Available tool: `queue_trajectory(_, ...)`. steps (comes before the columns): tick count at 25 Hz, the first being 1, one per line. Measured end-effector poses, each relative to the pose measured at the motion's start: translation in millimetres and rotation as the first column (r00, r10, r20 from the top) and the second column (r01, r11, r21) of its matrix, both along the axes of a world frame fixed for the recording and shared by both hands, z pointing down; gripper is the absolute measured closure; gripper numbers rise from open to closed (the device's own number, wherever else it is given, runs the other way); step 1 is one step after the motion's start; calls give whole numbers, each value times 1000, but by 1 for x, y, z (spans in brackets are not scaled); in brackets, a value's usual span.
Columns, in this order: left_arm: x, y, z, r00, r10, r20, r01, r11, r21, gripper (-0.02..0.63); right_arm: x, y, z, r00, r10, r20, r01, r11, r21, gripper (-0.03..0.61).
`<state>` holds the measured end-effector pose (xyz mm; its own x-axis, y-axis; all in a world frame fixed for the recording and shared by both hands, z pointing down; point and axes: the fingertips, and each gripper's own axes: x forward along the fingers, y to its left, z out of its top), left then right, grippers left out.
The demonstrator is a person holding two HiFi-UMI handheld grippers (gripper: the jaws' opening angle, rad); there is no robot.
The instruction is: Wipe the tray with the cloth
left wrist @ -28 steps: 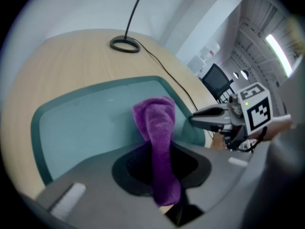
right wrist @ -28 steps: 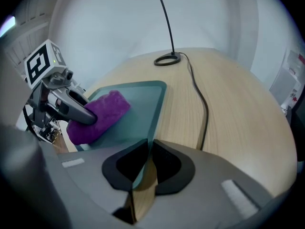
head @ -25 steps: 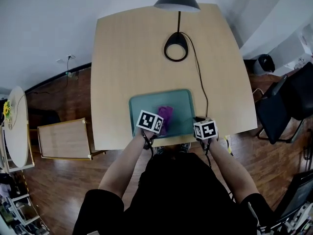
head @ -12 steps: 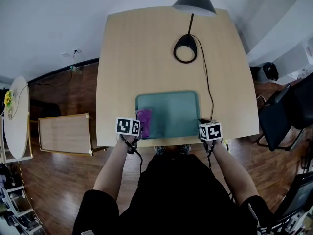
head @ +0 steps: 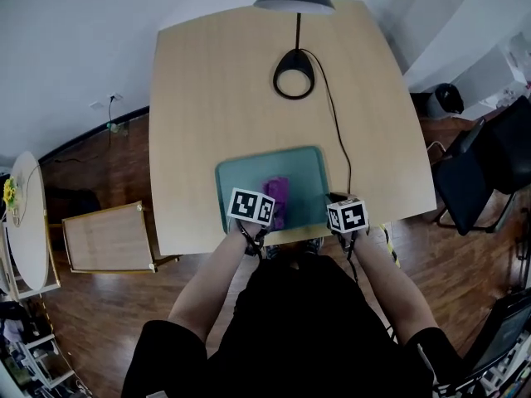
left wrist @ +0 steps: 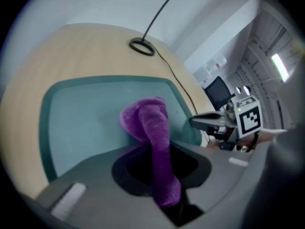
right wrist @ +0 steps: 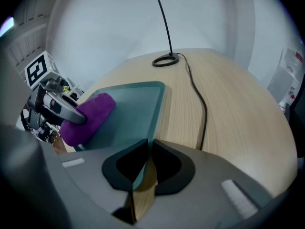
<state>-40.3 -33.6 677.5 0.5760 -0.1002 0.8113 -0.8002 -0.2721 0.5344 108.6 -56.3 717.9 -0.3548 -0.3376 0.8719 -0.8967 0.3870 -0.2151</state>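
You see a fuzzy matt cloth, a smooth plastic-looking tray, and a table of matt pale wood grain.

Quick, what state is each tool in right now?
Left tool: closed on the purple fuzzy cloth, over the teal rectangular tray.
Right tool: closed on the tray's near right rim.
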Motion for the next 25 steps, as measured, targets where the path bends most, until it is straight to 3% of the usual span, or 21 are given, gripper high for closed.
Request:
queue_trajectory(4, 80, 1, -1, 987, 141, -75, -141, 990, 7, 505, -4, -1, -5, 1000, -7, 15, 7, 1000, 14, 541)
queue_trajectory(7, 114, 1, 2, 972, 219, -85, -218, 976, 23, 505, -6, 0, -6, 1000, -18, 20, 18, 1000, 10, 540)
queue_trajectory(12, 125, 3, 5, 978, 189, -87, -186, 982, 43, 505, -2, 0, -5, 1000, -19, 23, 18, 1000, 15, 541)
queue_trajectory(17, 84, 19, 9, 977, 212, -3, -210, 974, 87, 505, 0, 2, -2, 999, -26, 23, 25, 1000, 14, 540)
queue_trajectory(25, -47, 50, 14, 990, 95, 101, -102, 993, 60, 505, 0, -1, 1, 999, -39, 27, 39, 999, 7, 540)
